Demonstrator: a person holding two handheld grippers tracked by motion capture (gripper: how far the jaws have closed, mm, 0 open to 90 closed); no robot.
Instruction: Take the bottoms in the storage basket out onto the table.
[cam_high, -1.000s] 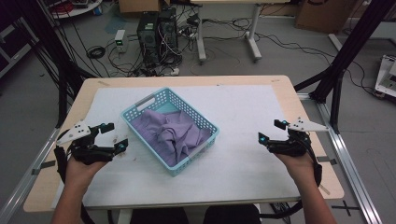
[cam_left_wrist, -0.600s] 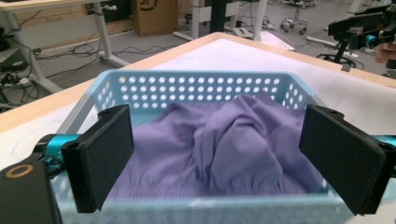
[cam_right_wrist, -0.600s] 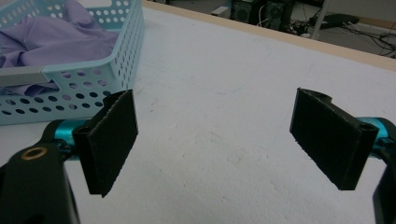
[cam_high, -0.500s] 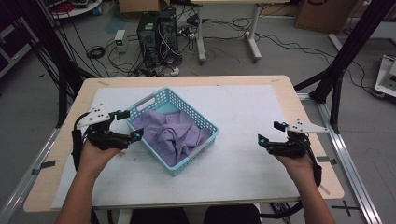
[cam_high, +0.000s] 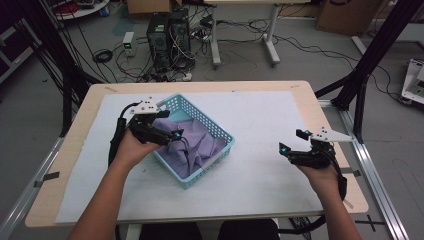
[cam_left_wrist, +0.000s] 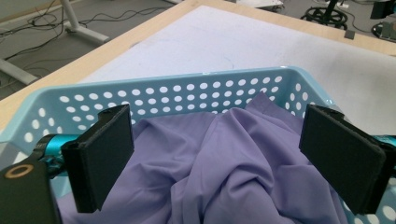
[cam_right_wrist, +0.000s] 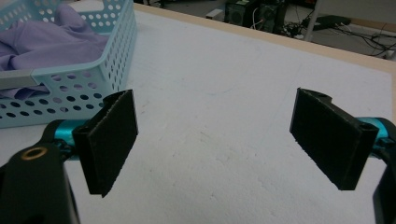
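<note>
A light blue perforated basket stands on the white mat left of centre, with a crumpled purple cloth inside it. My left gripper hovers over the basket's left part, open, just above the cloth. In the left gripper view the purple cloth lies between and below the wide-apart jaws, with the basket wall beyond. My right gripper stands open over the mat at the right, holding nothing. The right gripper view has the basket off to the left and the purple cloth in it.
A white mat covers most of the wooden table. Bare mat lies between the basket and the right gripper. Black frame posts stand at the table's right; computers and cables lie on the floor beyond.
My left gripper has travelled right from the table's left edge to over the basket and cloth. The right gripper has stayed in place.
</note>
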